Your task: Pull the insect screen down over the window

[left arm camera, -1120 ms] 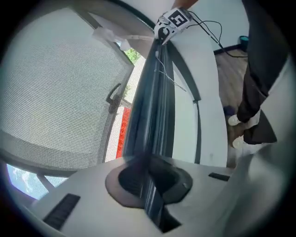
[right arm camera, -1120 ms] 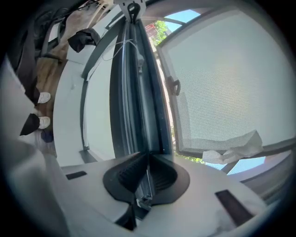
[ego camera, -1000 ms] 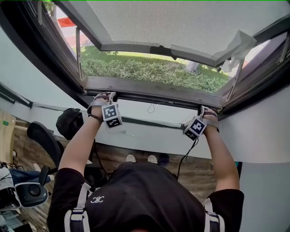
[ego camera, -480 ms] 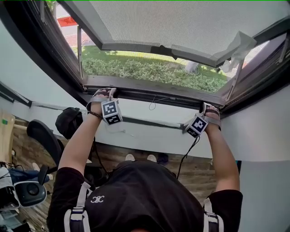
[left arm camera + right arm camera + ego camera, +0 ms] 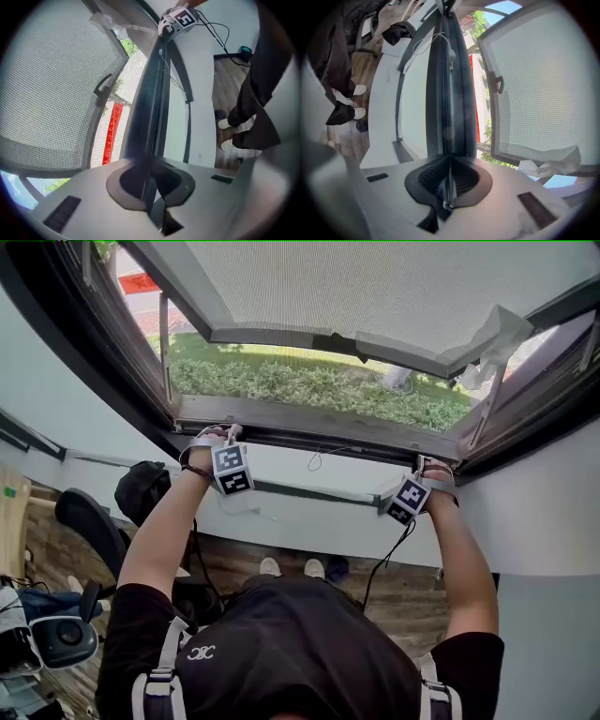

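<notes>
Head view: the insect screen's dark pull bar [image 5: 319,439] lies along the lower edge of the window frame [image 5: 94,352], running from 10 to 3 o'clock. The left gripper [image 5: 228,430] and right gripper [image 5: 424,463] clamp it (one near each end), jaws nearly together.

**Hardly any readable print**

A small white emblem [image 5: 200,652] sits on the back of the person's black shirt [image 5: 300,643], low in the head view. It looks like two interlocked curved letters, but they cannot be read for certain. The left gripper's cube [image 5: 232,470] and the right gripper's cube [image 5: 410,500] carry black-and-white square codes, not letters. A red sign [image 5: 141,284] outside, upper left, is too small to read.
</notes>
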`<state>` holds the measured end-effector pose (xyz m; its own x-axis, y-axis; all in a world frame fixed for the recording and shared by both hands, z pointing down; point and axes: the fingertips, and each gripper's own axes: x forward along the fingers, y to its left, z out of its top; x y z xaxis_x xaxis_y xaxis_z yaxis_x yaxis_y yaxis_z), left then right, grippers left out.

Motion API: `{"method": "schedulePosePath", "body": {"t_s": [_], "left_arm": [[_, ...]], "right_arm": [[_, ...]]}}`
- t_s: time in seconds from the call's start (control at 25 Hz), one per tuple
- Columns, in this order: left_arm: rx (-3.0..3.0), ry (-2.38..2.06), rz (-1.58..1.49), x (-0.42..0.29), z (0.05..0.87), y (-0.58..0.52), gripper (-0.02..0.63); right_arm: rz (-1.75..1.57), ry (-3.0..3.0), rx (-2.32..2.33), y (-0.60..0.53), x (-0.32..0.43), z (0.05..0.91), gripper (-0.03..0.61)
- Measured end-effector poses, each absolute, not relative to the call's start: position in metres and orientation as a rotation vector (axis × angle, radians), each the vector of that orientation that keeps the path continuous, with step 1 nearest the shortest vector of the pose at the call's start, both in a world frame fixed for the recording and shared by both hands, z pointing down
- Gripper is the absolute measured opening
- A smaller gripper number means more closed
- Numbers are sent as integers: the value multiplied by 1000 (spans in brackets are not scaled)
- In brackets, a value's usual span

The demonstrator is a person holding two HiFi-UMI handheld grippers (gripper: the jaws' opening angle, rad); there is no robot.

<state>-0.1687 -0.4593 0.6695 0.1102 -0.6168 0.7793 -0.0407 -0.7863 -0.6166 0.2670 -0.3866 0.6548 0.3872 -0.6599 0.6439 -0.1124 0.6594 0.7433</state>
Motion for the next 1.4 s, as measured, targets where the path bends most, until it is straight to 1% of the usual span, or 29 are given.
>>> {"method": "schedulePosePath", "body": {"t_s": [0.4,0.56,0.8,0.84,0.88,0.92,0.96,1.0,1.08,1.12,1.2,1.32,1.4], "left_arm": [[-1840,685,-1662,-167,669,-470,21],[-1859,721,-1637,-167,670,-466,23],[-1901,733,-1609,-167,670,-462,28],[-1932,741,-1604,-167,671,-461,33],[-1976,753,-1599,-166,672,-458,58],[-2032,771,-1589,-165,671,-455,127],[-2096,800,-1565,-163,669,-452,164],[-2167,843,-1523,-160,663,-449,164],[-2334,974,-1384,-155,644,-443,164],[-2434,1055,-1284,-152,632,-439,150],[-2622,1217,-1040,-146,603,-430,98],[-2788,1433,-665,-143,557,-416,16],[-2854,1543,-430,-141,533,-406,5]], "right_arm": [[-393,-1115,862,-389,264,649,20],[-430,-1107,894,-390,267,654,25],[-386,-1151,938,-385,266,651,31],[-369,-1179,940,-384,265,651,37],[-344,-1209,945,-382,264,650,52],[-316,-1243,955,-380,262,649,81],[-290,-1280,971,-378,260,648,132],[-271,-1318,994,-375,259,647,164],[-267,-1397,1082,-371,255,637,159],[-277,-1449,1148,-370,250,626,137],[-242,-1602,1307,-364,232,602,90],[-46,-1920,1606,-355,198,558,8],[50,-2108,1757,-349,178,527,6]]}}
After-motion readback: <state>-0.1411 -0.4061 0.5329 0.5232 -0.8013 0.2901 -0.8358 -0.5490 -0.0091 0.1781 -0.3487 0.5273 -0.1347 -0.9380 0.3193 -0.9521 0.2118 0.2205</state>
